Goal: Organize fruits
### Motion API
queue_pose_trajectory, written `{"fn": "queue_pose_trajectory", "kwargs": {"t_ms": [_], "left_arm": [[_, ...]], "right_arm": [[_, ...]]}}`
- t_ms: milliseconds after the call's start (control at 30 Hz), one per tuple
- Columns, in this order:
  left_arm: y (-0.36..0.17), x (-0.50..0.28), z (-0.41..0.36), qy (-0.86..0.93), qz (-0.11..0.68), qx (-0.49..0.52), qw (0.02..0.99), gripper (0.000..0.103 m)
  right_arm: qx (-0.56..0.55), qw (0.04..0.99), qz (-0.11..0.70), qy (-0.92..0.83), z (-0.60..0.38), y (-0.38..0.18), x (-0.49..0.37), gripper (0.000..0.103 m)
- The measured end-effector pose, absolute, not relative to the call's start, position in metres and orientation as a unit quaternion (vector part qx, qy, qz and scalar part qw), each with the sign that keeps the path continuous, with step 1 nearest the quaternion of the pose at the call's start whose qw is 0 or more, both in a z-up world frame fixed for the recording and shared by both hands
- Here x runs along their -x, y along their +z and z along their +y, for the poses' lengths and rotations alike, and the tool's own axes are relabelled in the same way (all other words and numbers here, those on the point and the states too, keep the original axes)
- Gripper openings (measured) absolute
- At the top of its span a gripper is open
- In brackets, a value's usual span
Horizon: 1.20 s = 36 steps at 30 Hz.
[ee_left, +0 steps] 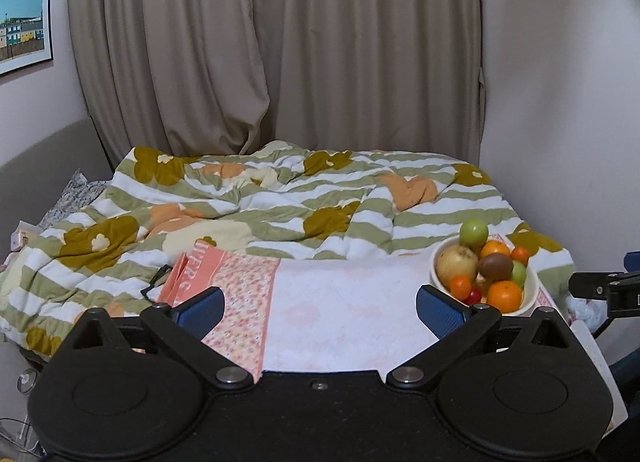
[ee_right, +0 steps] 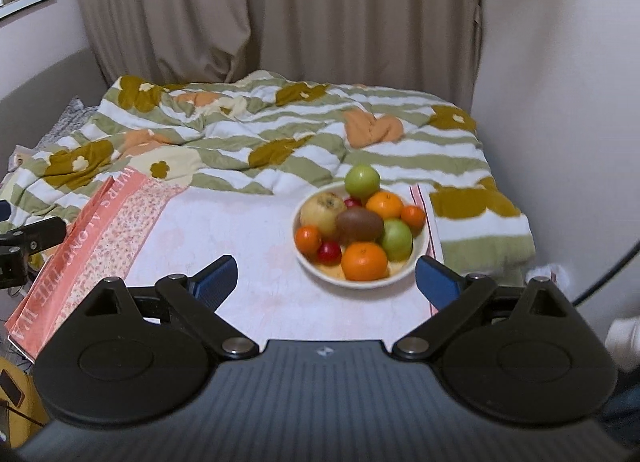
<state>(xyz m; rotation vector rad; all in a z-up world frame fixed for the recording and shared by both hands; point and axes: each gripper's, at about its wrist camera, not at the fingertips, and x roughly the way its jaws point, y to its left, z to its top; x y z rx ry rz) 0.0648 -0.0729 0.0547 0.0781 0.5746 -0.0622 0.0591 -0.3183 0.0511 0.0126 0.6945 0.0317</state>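
A cream bowl (ee_right: 420, 240) heaped with fruit sits on a pale pink towel (ee_right: 240, 230) spread over the bed. In it lie a green apple (ee_right: 362, 180), a yellow pear (ee_right: 322, 212), a brown kiwi (ee_right: 359, 225), several oranges (ee_right: 365, 261) and a small red fruit (ee_right: 329, 253). My right gripper (ee_right: 326, 282) stands open just in front of the bowl, nothing between its blue pads. My left gripper (ee_left: 320, 306) is open over the towel's bare middle, with the bowl (ee_left: 530, 292) off to its right. Neither gripper touches any fruit.
A rumpled green-striped floral duvet (ee_right: 280, 130) covers the bed behind the towel. A salmon lettered cloth (ee_right: 100, 238) lies at the towel's left edge. Beige curtains (ee_left: 280, 50) hang behind, and a wall (ee_right: 560, 102) runs close on the right.
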Motion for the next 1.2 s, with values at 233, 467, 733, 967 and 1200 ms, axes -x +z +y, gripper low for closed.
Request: {"fn": "queue_pose_trajectory", "kwargs": {"t_ms": [233,467,733,967,1200], "left_arm": [[0.045,-0.061,-0.06,-0.038,0.292,-0.031,0.955,0.103],[0.043,-0.061,-0.057,-0.045,0.292,-0.036,0.955,0.103],[0.043,-0.061,-0.055,-0.046,0.289,-0.035,0.956,0.103],[0.044,-0.061,-0.054,-0.047,0.285,-0.035,0.957,0.103],[0.045,-0.06,-0.052,-0.047,0.282,-0.032,0.958,0.103]], "right_arm": [[-0.009,0.937,0.35,-0.007,-0.307,0.041,-0.053,0.103],[-0.008,0.936,0.353,-0.013,-0.303,0.04,-0.052,0.103],[-0.01,0.935,0.354,-0.014,-0.302,0.038,-0.054,0.103],[-0.009,0.935,0.355,-0.014,-0.302,0.037,-0.055,0.103],[-0.011,0.934,0.357,-0.015,-0.301,0.033,-0.055,0.103]]}}
